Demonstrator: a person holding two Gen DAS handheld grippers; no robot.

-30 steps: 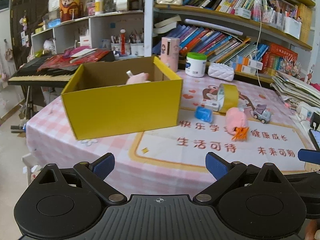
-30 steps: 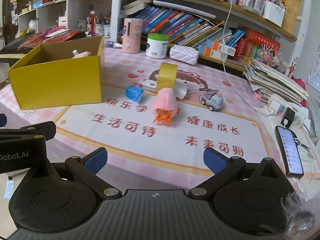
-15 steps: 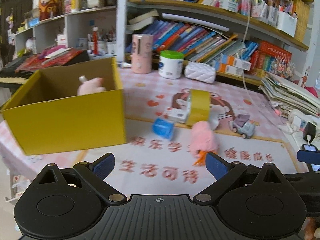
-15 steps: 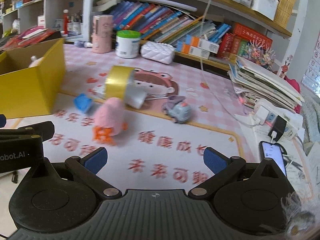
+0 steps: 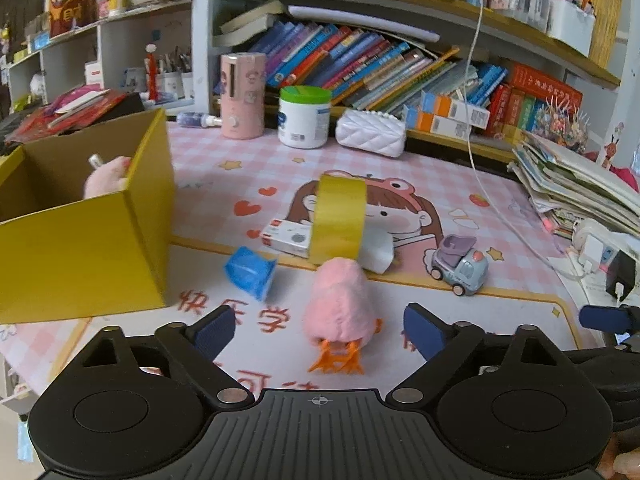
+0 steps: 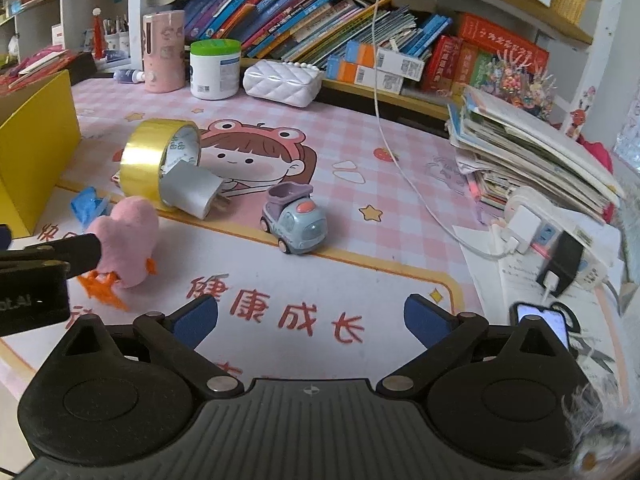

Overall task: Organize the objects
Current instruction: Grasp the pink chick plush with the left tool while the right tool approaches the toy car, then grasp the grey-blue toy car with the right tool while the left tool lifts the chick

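A pink plush chick with orange feet lies on the mat between the open fingers of my left gripper; it also shows in the right wrist view. Behind it lie a blue cup, a yellow tape roll, a small white box and a white charger. A toy car stands ahead of my open, empty right gripper. The yellow box at the left holds a pink toy.
A shelf of books runs along the back. A pink canister, a white jar and a white quilted case stand at the table's rear. Stacked papers, a power strip and a phone lie at the right.
Both grippers have moved right and forward. The pink chick now sits between my left fingers, and the yellow box has slid to the left edge of both views.
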